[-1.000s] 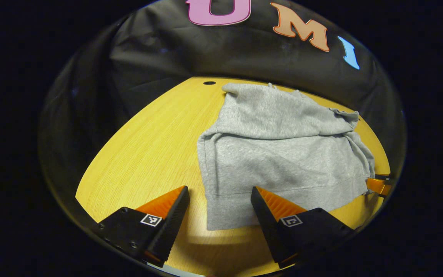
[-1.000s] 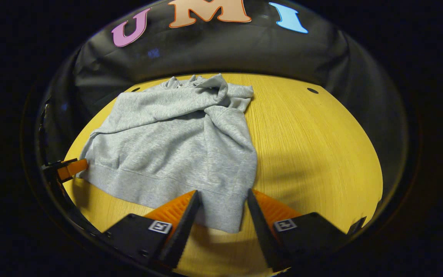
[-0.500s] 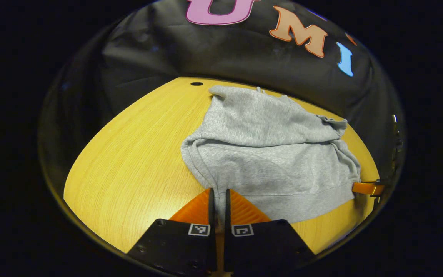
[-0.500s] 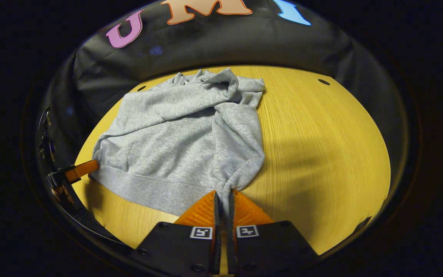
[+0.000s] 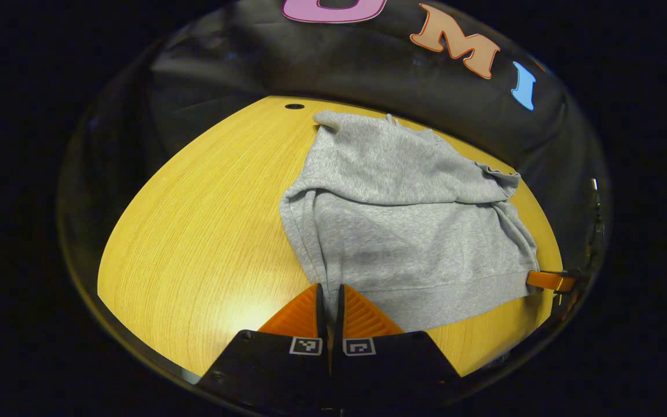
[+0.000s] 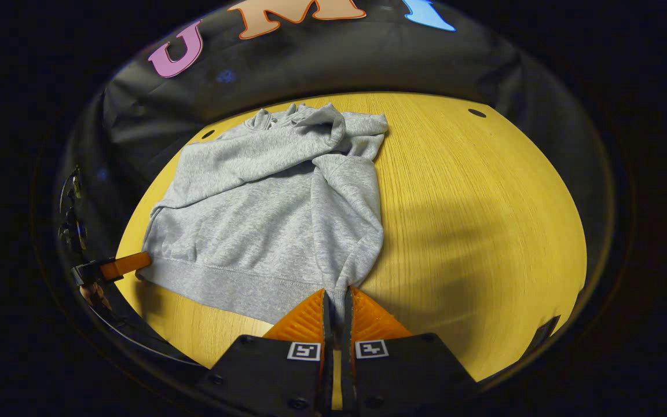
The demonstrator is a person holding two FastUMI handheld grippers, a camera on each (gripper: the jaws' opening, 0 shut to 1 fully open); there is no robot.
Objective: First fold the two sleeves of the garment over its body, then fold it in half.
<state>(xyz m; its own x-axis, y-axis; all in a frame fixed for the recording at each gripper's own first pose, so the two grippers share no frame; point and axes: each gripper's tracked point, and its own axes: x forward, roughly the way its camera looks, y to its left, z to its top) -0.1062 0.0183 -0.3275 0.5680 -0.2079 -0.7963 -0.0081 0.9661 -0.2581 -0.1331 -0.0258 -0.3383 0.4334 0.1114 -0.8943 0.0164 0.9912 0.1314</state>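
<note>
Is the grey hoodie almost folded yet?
Partly. Both sleeves already lie across the body of the grey hoodie. Right now the left gripper and the right gripper each pinch a bottom corner of its hem on the wooden table. The fold in half is not yet done.

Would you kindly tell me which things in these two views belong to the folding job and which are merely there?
Part of the job:
- grey sweatshirt, sleeves already folded over its body
- left gripper, shut on a hem corner
- right gripper, shut on the other hem corner

Merely there:
- wooden table
- small holes in the tabletop
</note>
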